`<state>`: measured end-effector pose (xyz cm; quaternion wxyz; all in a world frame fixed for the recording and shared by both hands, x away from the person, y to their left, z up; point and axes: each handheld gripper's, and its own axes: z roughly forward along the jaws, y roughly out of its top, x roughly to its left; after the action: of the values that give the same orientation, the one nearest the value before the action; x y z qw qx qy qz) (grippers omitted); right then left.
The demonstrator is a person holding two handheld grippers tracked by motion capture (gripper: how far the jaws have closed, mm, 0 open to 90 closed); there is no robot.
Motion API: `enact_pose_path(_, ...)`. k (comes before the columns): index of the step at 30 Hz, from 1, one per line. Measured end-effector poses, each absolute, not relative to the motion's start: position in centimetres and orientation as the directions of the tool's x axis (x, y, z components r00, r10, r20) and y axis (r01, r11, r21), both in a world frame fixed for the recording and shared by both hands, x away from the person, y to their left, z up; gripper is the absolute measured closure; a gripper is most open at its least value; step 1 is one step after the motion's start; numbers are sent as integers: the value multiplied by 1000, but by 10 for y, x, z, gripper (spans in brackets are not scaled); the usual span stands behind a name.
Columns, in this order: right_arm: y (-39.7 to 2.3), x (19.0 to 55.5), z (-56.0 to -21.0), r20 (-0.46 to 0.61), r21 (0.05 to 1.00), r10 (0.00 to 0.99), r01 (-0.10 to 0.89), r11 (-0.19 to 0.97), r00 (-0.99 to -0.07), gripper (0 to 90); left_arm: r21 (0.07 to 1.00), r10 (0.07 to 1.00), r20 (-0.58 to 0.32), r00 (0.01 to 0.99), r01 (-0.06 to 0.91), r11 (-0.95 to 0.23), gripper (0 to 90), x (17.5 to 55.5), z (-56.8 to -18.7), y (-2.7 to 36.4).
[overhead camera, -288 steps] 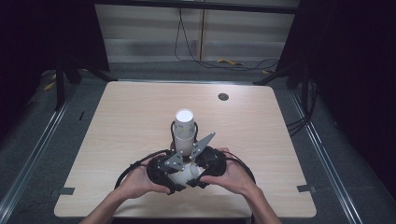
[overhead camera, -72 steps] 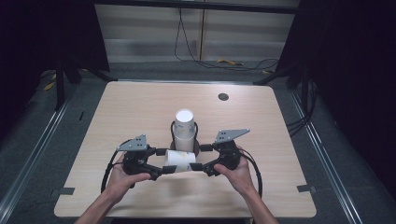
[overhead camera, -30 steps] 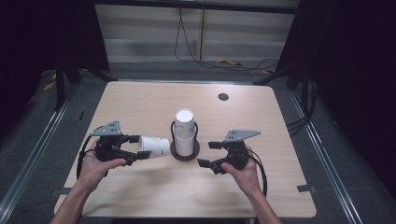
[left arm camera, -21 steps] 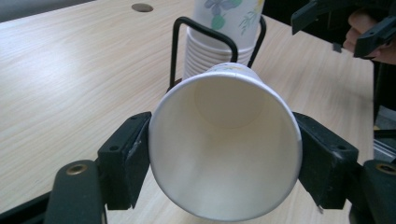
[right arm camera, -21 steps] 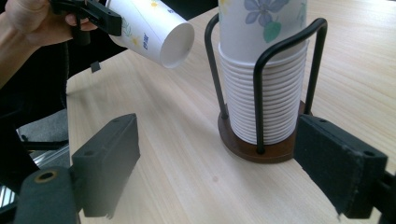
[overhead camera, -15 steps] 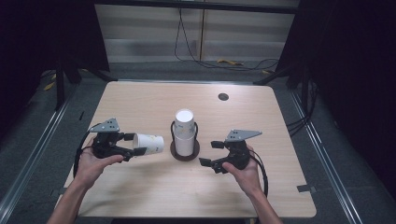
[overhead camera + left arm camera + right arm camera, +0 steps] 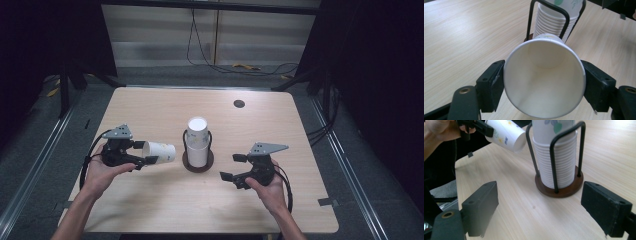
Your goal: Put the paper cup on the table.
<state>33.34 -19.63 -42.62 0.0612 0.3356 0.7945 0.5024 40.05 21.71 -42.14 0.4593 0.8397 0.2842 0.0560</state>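
Note:
A white paper cup [image 7: 162, 152] lies on its side in the air, left of the stack, with my left gripper [image 7: 146, 152] shut on its rim end. In the left gripper view the cup's open mouth [image 7: 544, 80] faces the camera, with a jaw pressed on each side. A tall stack of paper cups [image 7: 197, 140] stands in a black wire holder on a round wooden base [image 7: 198, 165] at the table's middle. My right gripper [image 7: 229, 167] hovers right of the stack. Its jaws have just been opening and nothing is between them [image 7: 540, 205].
The light wooden table [image 7: 280, 130] has a small dark round grommet [image 7: 239, 103] at the back right. Cables trail from both grippers. The right gripper view shows the stack [image 7: 555, 162] straight ahead and the held cup [image 7: 505, 135] beyond it.
The hands have drawn apart: the left carried the cup out to the left, the right let go and moved right. Over the last second both hands stayed nearly still.

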Motion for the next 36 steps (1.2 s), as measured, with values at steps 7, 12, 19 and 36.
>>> enact_pose_path(7, -205, 328, -428, 240, 840, 614, 478, 257, -752, 142, 775, 544, -152, 825, 441, -452, 265, 406, -422, 212)
enact_pose_path(12, -211, 322, -428, 233, 839, 625, 479, 258, -745, 143, 746, 538, -118, 835, 432, -507, 263, 408, -424, 212)
enact_pose_path(19, -213, 318, -431, 229, 835, 636, 485, 261, -737, 144, 724, 550, -103, 829, 442, -530, 262, 410, -423, 214)
enact_pose_path(36, -215, 315, -428, 223, 846, 644, 473, 245, -732, 147, 654, 574, -77, 815, 476, -588, 261, 421, -406, 203)
